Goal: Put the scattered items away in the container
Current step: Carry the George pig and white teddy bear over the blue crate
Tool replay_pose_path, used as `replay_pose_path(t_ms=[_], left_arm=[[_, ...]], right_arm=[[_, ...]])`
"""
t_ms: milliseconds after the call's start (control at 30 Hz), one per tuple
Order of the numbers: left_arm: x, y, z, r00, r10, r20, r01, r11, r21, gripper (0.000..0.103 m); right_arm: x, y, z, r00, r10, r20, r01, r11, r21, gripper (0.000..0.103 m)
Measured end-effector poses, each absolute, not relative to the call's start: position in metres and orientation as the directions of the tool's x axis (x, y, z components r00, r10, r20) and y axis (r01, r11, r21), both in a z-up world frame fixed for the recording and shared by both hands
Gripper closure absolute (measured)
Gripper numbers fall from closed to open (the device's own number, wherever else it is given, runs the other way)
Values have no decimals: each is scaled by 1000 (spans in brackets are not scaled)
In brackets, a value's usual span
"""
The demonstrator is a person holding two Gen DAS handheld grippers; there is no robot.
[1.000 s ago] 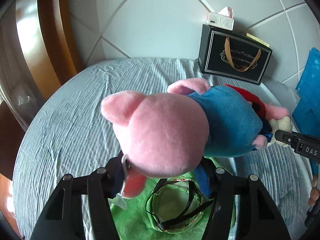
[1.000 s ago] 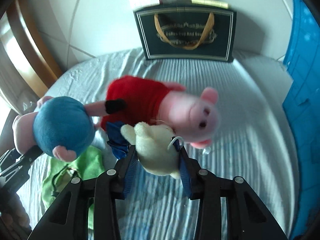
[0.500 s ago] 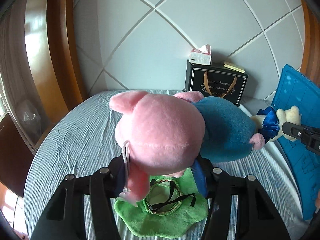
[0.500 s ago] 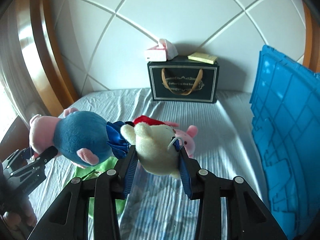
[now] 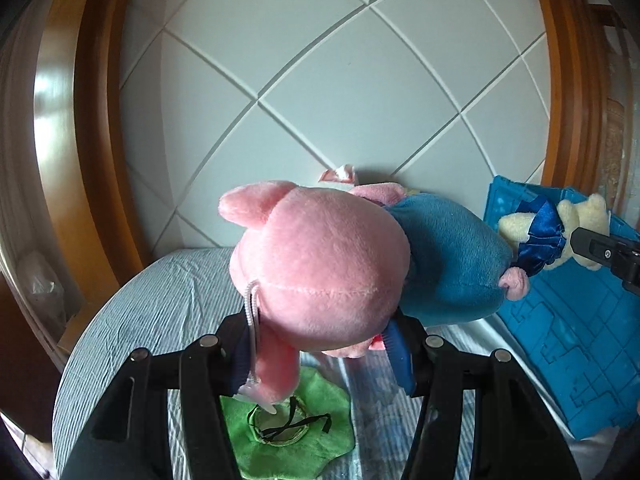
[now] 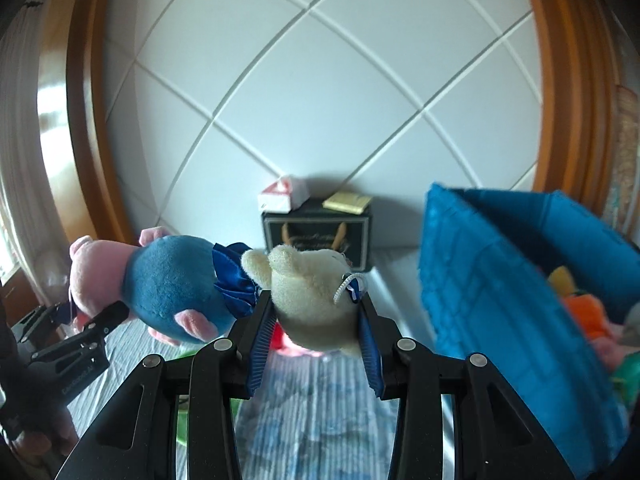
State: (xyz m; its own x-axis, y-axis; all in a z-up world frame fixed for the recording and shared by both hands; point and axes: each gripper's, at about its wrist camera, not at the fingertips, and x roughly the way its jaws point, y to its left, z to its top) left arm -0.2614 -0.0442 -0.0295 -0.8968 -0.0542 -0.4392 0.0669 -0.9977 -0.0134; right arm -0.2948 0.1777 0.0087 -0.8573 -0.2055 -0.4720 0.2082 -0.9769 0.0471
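Spreading across the bottom of both views, a striped bed (image 5: 160,304) lies below a white panelled headboard (image 5: 340,100). At the right stands the blue container (image 6: 480,280), open at the top, with orange and yellow toys (image 6: 580,304) already inside. The pink pig plush in a blue shirt (image 5: 320,272) hangs in the air, its head clamped between the jaws of the left gripper (image 5: 320,356), which have narrowed slightly around it. A green cloth hat (image 5: 288,428) lies flat on the bed under it. The smaller cream bear plush with a blue skirt (image 6: 316,300) is pinched by the right gripper (image 6: 316,328), just beside the container's near wall. A dark gift bag (image 6: 316,236) stands against the headboard, bearing a tissue box (image 6: 282,194).
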Motion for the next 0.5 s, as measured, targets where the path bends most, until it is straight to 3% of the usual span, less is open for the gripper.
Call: replay_pose_path(t_ms=[300,500], left_arm=[[-262,94,44,-947,127,-295,-133,-991,0,48],[-255,227,53,-929,250,-274,-259,-966,-7,48]], right_arm=[[-245,314,75,-931,-9,-366,-1,-1000,29,64],[-223,442,76,-919,97,-381,-108,-994,7,64]])
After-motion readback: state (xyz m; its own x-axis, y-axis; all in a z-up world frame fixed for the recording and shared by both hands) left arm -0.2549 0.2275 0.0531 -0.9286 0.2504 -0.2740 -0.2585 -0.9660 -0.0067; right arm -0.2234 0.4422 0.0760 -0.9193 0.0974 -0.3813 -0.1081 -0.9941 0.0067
